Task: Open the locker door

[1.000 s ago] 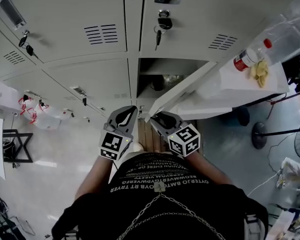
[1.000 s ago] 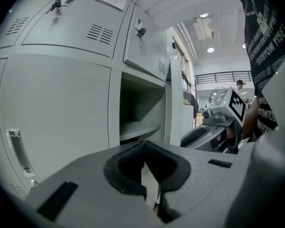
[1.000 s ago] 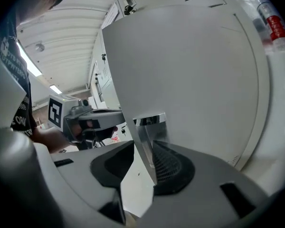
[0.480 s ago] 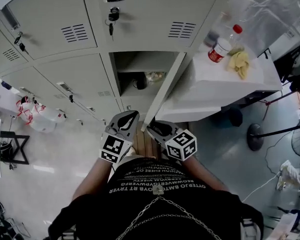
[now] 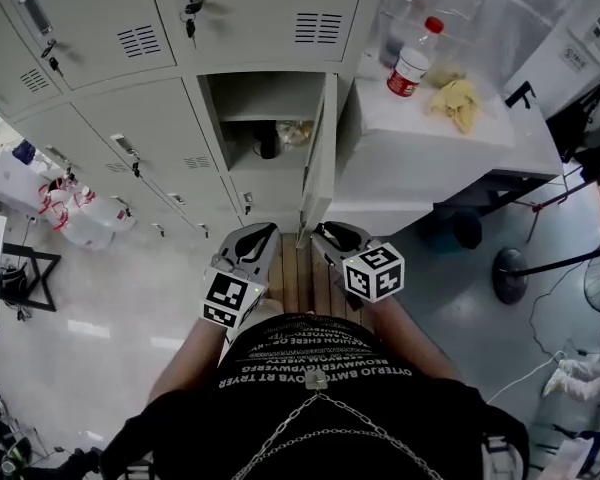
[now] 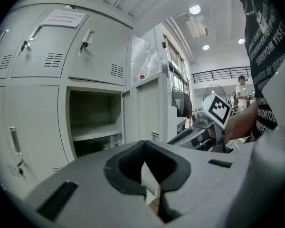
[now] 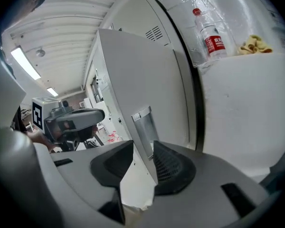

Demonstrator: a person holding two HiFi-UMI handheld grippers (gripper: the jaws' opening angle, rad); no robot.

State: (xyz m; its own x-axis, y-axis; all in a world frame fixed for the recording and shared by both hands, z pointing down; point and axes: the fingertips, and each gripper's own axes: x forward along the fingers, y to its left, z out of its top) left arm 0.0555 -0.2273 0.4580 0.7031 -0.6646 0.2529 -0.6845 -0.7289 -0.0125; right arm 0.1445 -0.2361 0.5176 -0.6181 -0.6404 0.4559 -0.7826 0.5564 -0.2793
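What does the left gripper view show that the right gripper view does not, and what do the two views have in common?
Only the left gripper view shows the open compartment with its shelf, the closed lockers above it, and a person in the background. Only the right gripper view shows the bottle and the yellow cloth on the white counter, and the locker door standing between the right gripper's fingers, which are opening. Both views show the locker door, the left gripper and the right gripper.
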